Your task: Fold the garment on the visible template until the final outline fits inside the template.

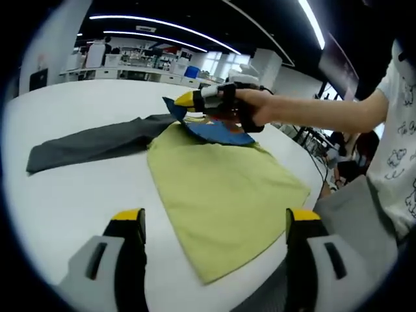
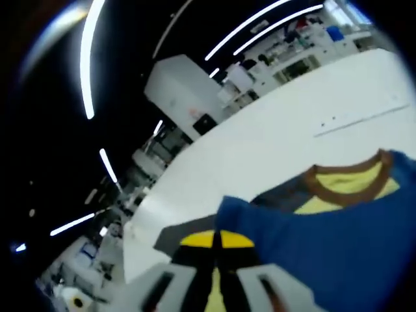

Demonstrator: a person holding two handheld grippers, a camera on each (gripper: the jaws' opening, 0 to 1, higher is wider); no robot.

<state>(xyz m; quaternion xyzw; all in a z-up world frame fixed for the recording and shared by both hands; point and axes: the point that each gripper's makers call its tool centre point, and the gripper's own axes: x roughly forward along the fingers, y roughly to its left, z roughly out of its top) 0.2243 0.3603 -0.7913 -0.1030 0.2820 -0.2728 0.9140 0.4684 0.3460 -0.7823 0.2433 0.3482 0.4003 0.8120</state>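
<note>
1. My right tool (image 2: 214,250) has its jaws pressed together on a blue fold of the garment (image 2: 338,247). In the right gripper view the yellow tips meet with no gap, and the cloth drapes away from them to the right.
2. In the left gripper view I see that same right tool (image 1: 195,99) held by a hand (image 1: 257,107) at the far end of the garment (image 1: 224,195), lifting the blue part clear of the bench (image 1: 71,201).
3. My left tool (image 1: 216,224) is spread wide and holds nothing; its two yellow-tipped jaws stand to either side of the garment's near corner, above the bench.
4. The garment lies on the white bench with its yellow-green body flat, a dark grey sleeve (image 1: 91,144) stretched out to the left, and the blue neck end raised. A brown-trimmed collar (image 2: 348,185) shows in the right gripper view.
5. I cannot make out a template outline under or around the cloth.
6. Handling, as I judge it: light, limp knit that sags from any single pinch and will crease or slide on the smooth bench. I would take it at hems, corners or the shoulder seam, two points at once, and lay each fold down rather than drag it.
</note>
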